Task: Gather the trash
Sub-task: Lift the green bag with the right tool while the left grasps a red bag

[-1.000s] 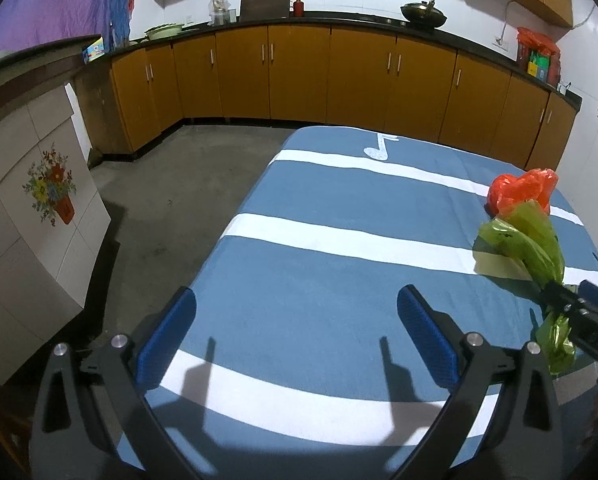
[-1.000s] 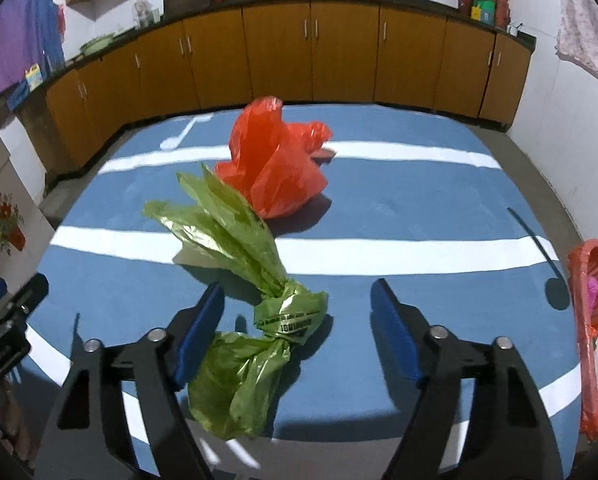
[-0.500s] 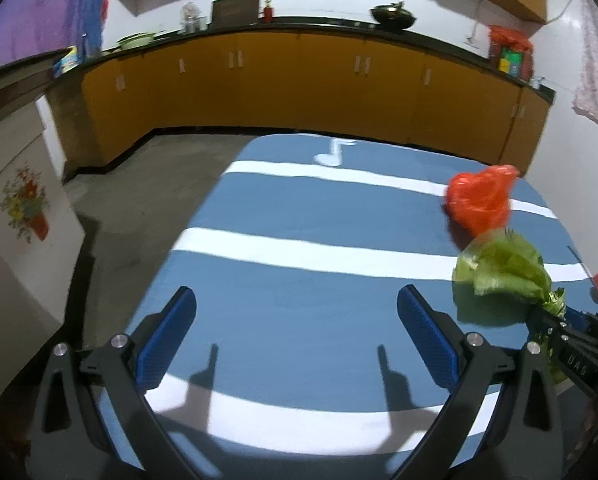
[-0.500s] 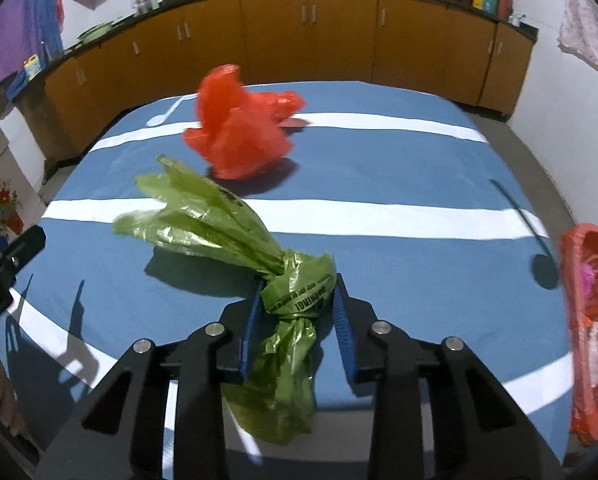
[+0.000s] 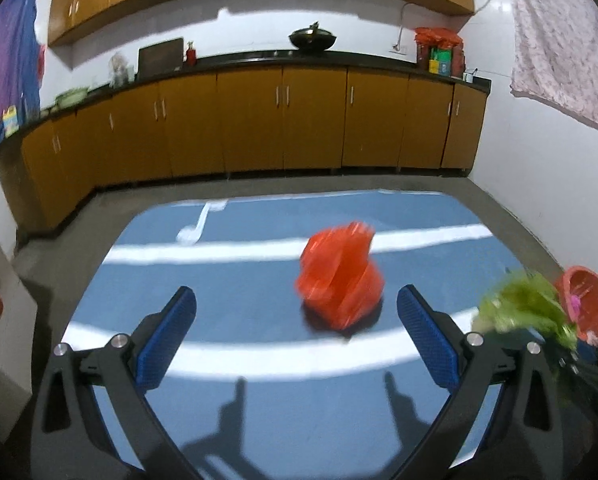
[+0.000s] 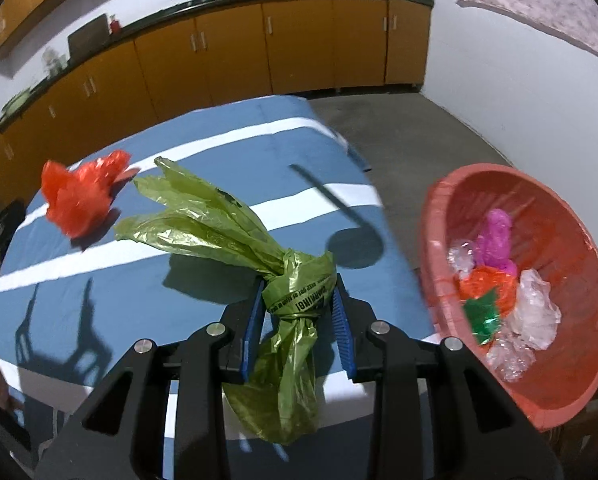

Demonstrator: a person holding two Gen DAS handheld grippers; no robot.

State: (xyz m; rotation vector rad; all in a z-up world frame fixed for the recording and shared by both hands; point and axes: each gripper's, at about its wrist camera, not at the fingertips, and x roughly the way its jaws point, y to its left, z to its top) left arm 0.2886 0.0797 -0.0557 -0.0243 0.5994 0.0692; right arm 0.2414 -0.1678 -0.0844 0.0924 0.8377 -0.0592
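Note:
My right gripper is shut on the knot of a green plastic bag and holds it above the table's right side; the bag also shows blurred in the left wrist view. A crumpled red plastic bag lies on the blue striped table, just ahead of my left gripper, which is open and empty. The red bag also shows in the right wrist view. A red bin with several pieces of plastic trash stands beside the table's right edge.
Orange kitchen cabinets with a dark counter run along the far wall. Grey floor lies between table and cabinets. The red bin shows in the left wrist view. A patterned cloth hangs on the right wall.
The right gripper has lifted the green bag and swung right toward the red bin. The left gripper has turned right and now faces the red bag.

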